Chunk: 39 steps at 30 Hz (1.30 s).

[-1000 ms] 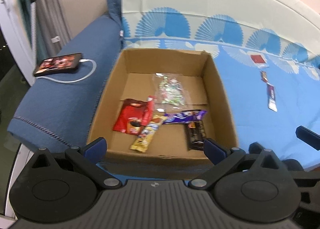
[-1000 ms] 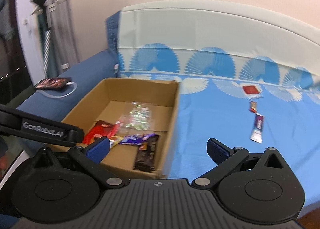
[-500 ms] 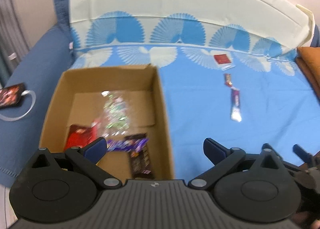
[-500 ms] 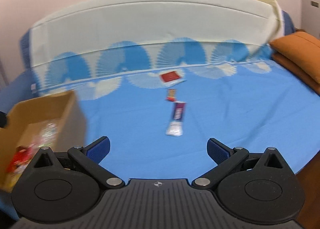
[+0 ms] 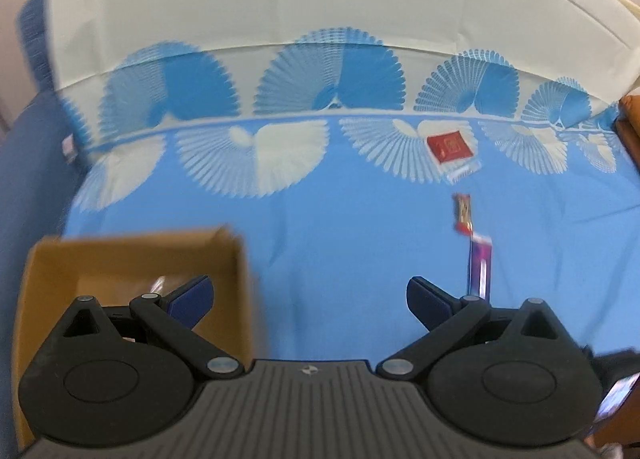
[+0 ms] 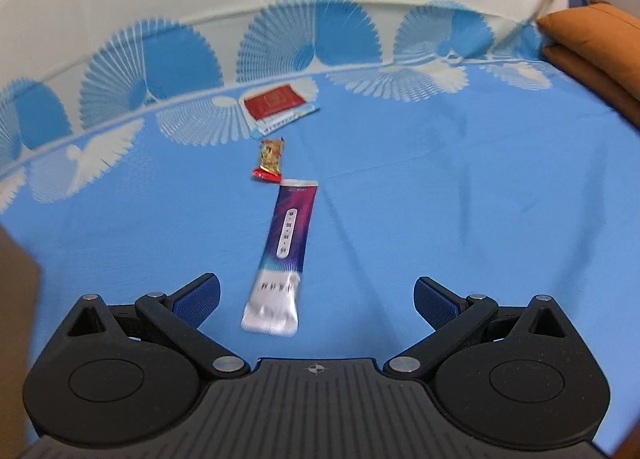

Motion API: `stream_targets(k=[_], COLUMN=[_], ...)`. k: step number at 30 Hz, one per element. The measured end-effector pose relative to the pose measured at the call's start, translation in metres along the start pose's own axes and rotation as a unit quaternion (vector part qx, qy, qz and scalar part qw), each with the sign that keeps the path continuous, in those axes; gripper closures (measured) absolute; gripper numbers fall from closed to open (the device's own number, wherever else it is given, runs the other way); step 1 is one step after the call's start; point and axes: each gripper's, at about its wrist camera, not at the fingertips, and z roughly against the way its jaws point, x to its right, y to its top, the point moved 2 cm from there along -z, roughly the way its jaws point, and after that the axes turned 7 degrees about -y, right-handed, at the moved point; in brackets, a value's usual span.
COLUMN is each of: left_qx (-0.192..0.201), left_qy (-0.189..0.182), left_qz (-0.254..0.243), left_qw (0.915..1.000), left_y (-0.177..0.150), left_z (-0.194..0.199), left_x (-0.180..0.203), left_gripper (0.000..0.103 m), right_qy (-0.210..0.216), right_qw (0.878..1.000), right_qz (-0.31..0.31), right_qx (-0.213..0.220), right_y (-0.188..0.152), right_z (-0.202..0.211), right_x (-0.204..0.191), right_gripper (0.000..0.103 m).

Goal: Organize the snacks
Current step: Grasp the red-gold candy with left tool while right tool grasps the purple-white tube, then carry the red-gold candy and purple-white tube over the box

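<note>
Blue bedsheet (image 6: 440, 199) holds the purple sachet (image 6: 286, 243), lying just ahead of the right gripper (image 6: 316, 299), jaws wide and empty; best straddle its narrow width. Left gripper (image 5: 310, 295), also wide, hovers beside the cardboard box (image 5: 132, 255).

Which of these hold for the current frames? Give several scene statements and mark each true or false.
1. The right gripper is open and empty. True.
2. The long purple and silver stick packet lies inside the brown cardboard box. False: it lies on the blue patterned bedsheet, outside the box.
3. The small gold and red candy wrapper lies between the stick packet and the flat red sachet. True.
4. The left gripper is shut on the red sachet. False: it is open and holds nothing.
5. An orange cushion sits at the sheet's right edge. True.
</note>
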Motion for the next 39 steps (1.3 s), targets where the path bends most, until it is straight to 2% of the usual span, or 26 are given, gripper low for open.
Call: stream_targets(k=[6, 7, 10, 13, 15, 18, 19, 20, 21, 22, 23, 24, 26, 29, 34, 39], left_qx=[-0.019, -0.021, -0.028, -0.064, -0.107, -0.147, -0.153, -0.151, -0.139, -0.118, -0.11, -0.115, -0.123, -0.099, -0.061, -0.028], left_qy=[-0.012, -0.015, -0.03, -0.061, -0.093, -0.115, -0.112, -0.102, -0.086, -0.092, -0.104, -0.114, -0.113, -0.093, -0.093, -0.109], left_qz=[-0.037, -0.038, -0.049, -0.059, -0.073, -0.102, -0.116, -0.124, -0.132, -0.136, -0.143, -0.145, -0.126, -0.129, -0.142, -0.129], left_qw=[0.9991, 0.999, 0.998, 0.9943, 0.9872, 0.9771, 0.9751, 0.9754, 0.9777, 0.9793, 0.9781, 0.976, 0.9778, 0.9823, 0.9837, 0.9853], left_y=[0.055, 0.061, 0.076, 0.077, 0.076, 0.072, 0.07, 0.068, 0.066, 0.065, 0.063, 0.063, 0.062, 0.054, 0.035, -0.007], left_z=[-0.105, -0.12, -0.165, -0.21, -0.243, -0.279, -0.29, -0.297, -0.299, -0.293, -0.288, -0.284, -0.275, -0.244, -0.153, -0.041], left_x=[0.04, 0.046, 0.07, 0.1, 0.123, 0.152, 0.158, 0.161, 0.161, 0.161, 0.16, 0.157, 0.146, 0.129, 0.103, 0.074], left_gripper=[0.0, 0.0, 0.0, 0.0, 0.0, 0.0, 0.002, 0.021, 0.03, 0.048, 0.083, 0.083, 0.084, 0.084, 0.084, 0.084], right_qy=[0.002, 0.002, 0.018, 0.022, 0.022, 0.02, 0.016, 0.01, 0.013, 0.018, 0.009, 0.008, 0.012, 0.014, 0.024, 0.039], right_qw=[0.999, 0.999, 0.998, 0.998, 0.998, 0.997, 0.997, 0.997, 0.996, 0.994, 0.993, 0.993, 0.994, 0.995, 0.993, 0.993], right_qz=[0.038, 0.047, 0.055, 0.057, 0.055, 0.055, 0.057, 0.059, 0.063, 0.072, 0.085, 0.088, 0.078, 0.059, 0.043, 0.042], right_qx=[-0.014, 0.006, 0.025, 0.033, 0.038, 0.046, 0.048, 0.054, 0.064, 0.074, 0.081, 0.083, 0.079, 0.081, 0.107, 0.099], right_y=[-0.002, -0.003, -0.006, -0.006, -0.007, -0.01, -0.01, -0.011, -0.012, -0.013, -0.014, -0.015, -0.012, -0.002, 0.009, -0.007], right_z=[-0.067, -0.068, -0.071, -0.072, -0.072, -0.072, -0.071, -0.069, -0.066, -0.062, -0.059, -0.059, -0.058, -0.039, 0.028, 0.105], right_x=[-0.024, -0.025, -0.02, -0.014, -0.013, -0.012, -0.013, -0.013, -0.014, -0.016, -0.019, -0.02, -0.016, -0.007, 0.017, 0.03], right_gripper=[0.0, 0.0, 0.0, 0.0, 0.0, 0.0, 0.005, 0.012, 0.038, 0.073, 0.074, 0.075, 0.08, 0.08, 0.08, 0.08])
